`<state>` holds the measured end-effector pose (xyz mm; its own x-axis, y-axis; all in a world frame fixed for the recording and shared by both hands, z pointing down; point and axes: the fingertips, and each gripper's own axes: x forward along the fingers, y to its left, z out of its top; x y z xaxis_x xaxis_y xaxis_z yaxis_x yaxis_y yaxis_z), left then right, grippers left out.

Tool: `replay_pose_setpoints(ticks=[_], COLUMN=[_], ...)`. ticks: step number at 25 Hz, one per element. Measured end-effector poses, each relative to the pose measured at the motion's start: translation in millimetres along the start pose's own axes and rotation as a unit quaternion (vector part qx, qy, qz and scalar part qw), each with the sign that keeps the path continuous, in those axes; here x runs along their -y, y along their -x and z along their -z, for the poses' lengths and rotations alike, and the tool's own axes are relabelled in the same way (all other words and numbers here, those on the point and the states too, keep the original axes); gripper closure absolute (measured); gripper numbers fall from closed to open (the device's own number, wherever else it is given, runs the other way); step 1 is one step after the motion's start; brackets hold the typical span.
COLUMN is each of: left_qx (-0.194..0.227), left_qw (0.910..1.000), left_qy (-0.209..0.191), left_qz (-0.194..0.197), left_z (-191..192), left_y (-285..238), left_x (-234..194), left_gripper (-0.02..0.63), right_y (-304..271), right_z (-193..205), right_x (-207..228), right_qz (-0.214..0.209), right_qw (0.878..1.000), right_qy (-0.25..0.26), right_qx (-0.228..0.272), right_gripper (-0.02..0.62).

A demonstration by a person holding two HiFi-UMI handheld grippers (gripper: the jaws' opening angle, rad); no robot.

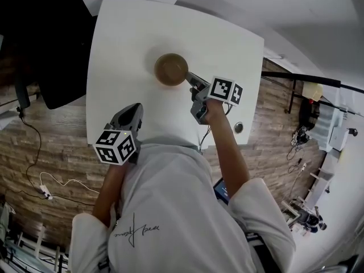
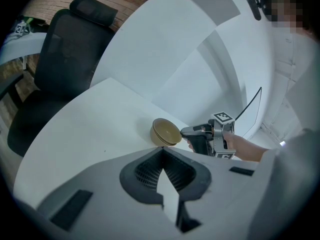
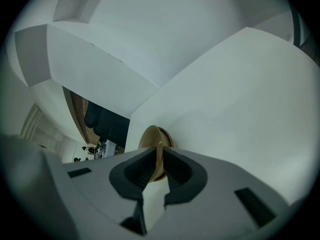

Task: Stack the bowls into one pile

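A brown bowl pile (image 1: pixel 170 69) rests near the middle of the white table (image 1: pixel 125 38). In the left gripper view the bowl pile (image 2: pixel 166 132) shows two rims, one nested in the other. My right gripper (image 1: pixel 190 77) reaches the pile's right rim and is shut on it; in its own view the bowl's (image 3: pixel 150 136) thin rim sits between the tips of the right gripper (image 3: pixel 159 151). My left gripper (image 1: pixel 136 108) hovers at the table's near edge, well short of the pile. The left gripper (image 2: pixel 162 153) is shut with nothing in it, and the right gripper (image 2: pixel 184 131) shows beyond it.
A black office chair (image 1: pixel 54 61) stands at the table's left side, seen also as the chair (image 2: pixel 65 64) in the left gripper view. A round cable port (image 1: pixel 238 127) sits near the table's right front corner. White walls lie behind the table.
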<state>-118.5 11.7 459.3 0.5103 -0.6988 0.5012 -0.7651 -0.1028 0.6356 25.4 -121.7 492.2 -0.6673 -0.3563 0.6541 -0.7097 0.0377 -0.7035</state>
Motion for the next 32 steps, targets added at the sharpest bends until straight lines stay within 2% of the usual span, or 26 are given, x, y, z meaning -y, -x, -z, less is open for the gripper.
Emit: replay_pose_setpoints(ticks=[2,8,16,25,32], left_qx=[-0.001,-0.004,-0.005,-0.009,0.007], left_qw=[1.0000,0.9999,0.9997,0.9986,0.9966], left_qy=[-0.002,-0.007,-0.019,-0.045,-0.073], left_qz=[0.001,0.006,0.015,0.027,0.038], left_z=[0.4,0.0,-2.4,-7.9,-35.0], left_y=[-1.0,-4.7,-5.8,-8.3,-8.0], left_x=[0.5,2.4,9.0,20.0,36.2], left_gripper=[0.603,0.603,0.603,0.603,0.603], right_y=[0.8,6.1,22.4,46.6,64.1], right_z=[-0.2,-2.6,1.4,20.2,23.5], right_x=[-1.2,3.1,6.1,10.8,-2.8], right_qz=[-0.003,0.010,0.032,0.046,0.033], right_qw=[1.000,1.000,0.998,0.993,0.990], right_qy=[0.001,0.015,0.057,0.102,0.137], right_qx=[0.000,0.011,0.023,0.023,0.024], right_gripper=[0.528,0.512,0.566,0.580,0.584])
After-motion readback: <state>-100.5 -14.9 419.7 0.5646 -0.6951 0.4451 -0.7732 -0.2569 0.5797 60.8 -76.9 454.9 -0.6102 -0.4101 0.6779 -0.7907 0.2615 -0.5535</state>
